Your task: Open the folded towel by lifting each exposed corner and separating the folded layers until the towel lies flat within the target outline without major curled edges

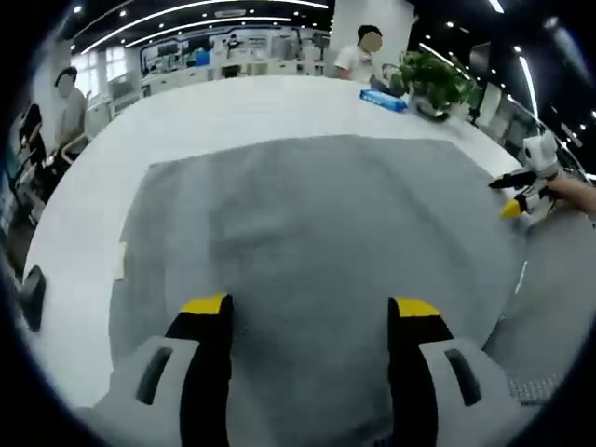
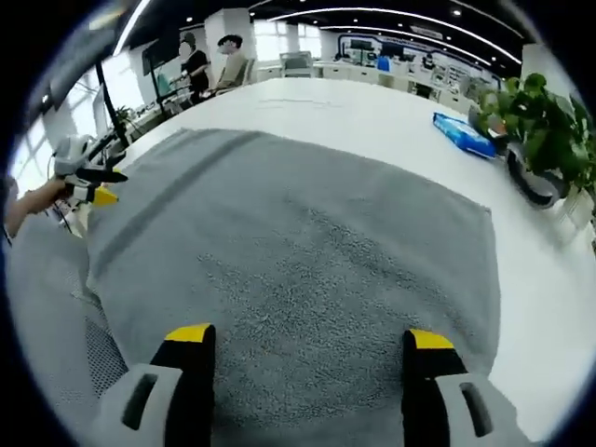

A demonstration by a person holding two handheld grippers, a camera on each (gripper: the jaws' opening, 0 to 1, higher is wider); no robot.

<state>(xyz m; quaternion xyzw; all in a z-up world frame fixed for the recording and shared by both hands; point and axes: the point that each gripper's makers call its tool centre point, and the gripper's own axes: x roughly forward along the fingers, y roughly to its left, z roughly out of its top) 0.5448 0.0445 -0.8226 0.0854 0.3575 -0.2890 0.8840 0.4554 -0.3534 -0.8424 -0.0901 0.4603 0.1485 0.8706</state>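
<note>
A grey towel (image 1: 307, 242) lies spread across the middle of a white counter (image 1: 233, 102), nearly flat, as two hand-held tools hover over its near edge. The left tool (image 1: 309, 307) hangs with its yellow-tipped jaws wide apart and nothing between them; the right tool (image 2: 307, 337) is likewise parted and empty above the cloth. In the left gripper view the right tool appears at the towel's right-hand edge, held in a person's hand (image 1: 573, 191); in the right gripper view the left tool (image 2: 93, 186) sits at the opposite edge. A blue packet (image 2: 463, 135) and a potted plant (image 2: 540, 121) stand near the counter's far edge, well apart from the towel, and people sit beyond. No target outline can be made out. The unfolding looks close to done, though the near corners are hidden behind the jaws, and a fold or curl could remain there. The risk from here: a pinch that catches two layers, or a sideways pull, could drag the whole towel askew or ruck its surface
</note>
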